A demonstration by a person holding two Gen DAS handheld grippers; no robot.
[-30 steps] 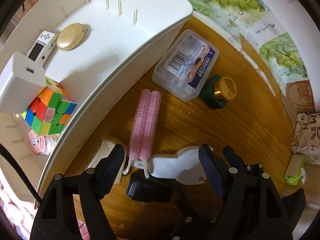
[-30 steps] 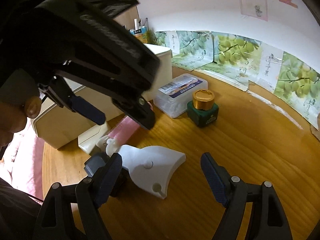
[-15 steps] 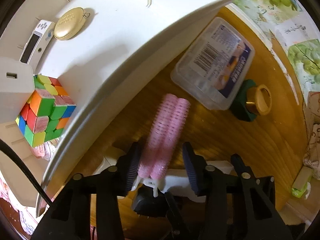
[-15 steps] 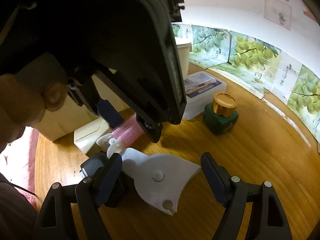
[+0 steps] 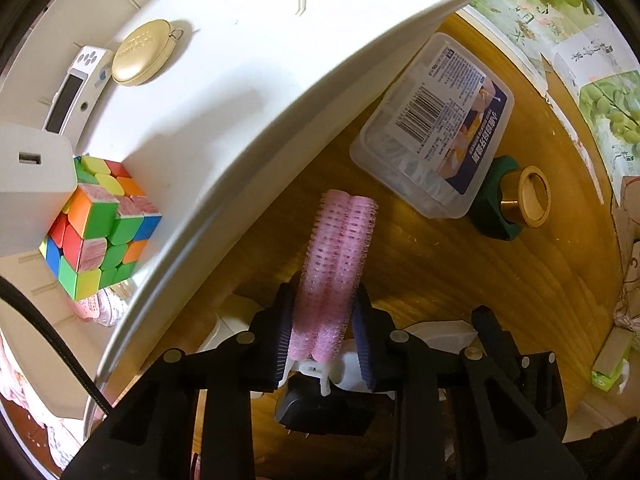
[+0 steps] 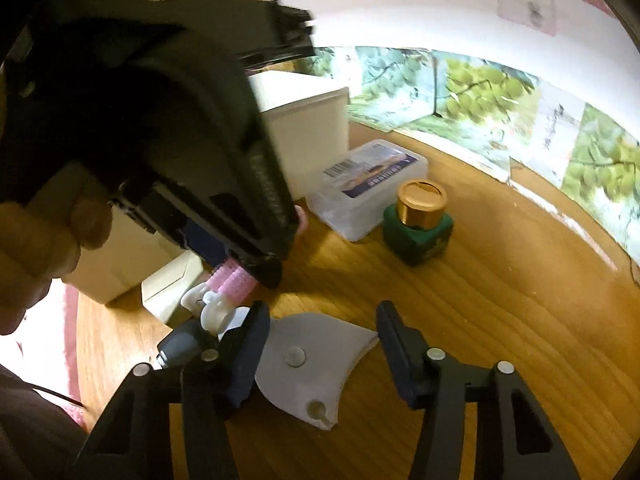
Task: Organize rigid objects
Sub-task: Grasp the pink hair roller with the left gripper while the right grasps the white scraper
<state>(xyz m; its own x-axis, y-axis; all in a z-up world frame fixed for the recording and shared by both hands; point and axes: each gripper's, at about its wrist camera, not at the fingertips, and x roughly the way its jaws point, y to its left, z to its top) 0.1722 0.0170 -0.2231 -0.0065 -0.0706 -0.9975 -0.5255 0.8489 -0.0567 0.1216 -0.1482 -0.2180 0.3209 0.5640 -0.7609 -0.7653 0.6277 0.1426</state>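
1. We see the pink hair rollers (image 5: 334, 276) lying on the wooden tabletop (image 5: 460, 280), just beside the white bin's (image 5: 280, 92) outer wall.
2. The left tongs (image 5: 322, 344) have just been closing and now pinch the rollers at their near end, one pad on each side.
3. The right tongs (image 6: 320, 344) have just been closing too; the white fan-shaped piece (image 6: 316, 368) sits between them, and the right pad stands clear of it, so no grip that we can see.
4. A white clip (image 6: 210, 306) sticks out of the rollers' near end, a dark plug (image 6: 182, 344) just below it.
5. Past the rollers: clear plastic box (image 5: 436, 132) with a barcode label, green bottle with gold cap (image 5: 516, 200) touching or nearly touching its corner.
6. Inside the bin: colour cube (image 5: 102, 224), gold oval case (image 5: 142, 52), white device with a screen (image 5: 76, 88), white block with a port (image 5: 28, 184).
7. A hand (image 6: 44, 240) holds the left tool in the right wrist view.
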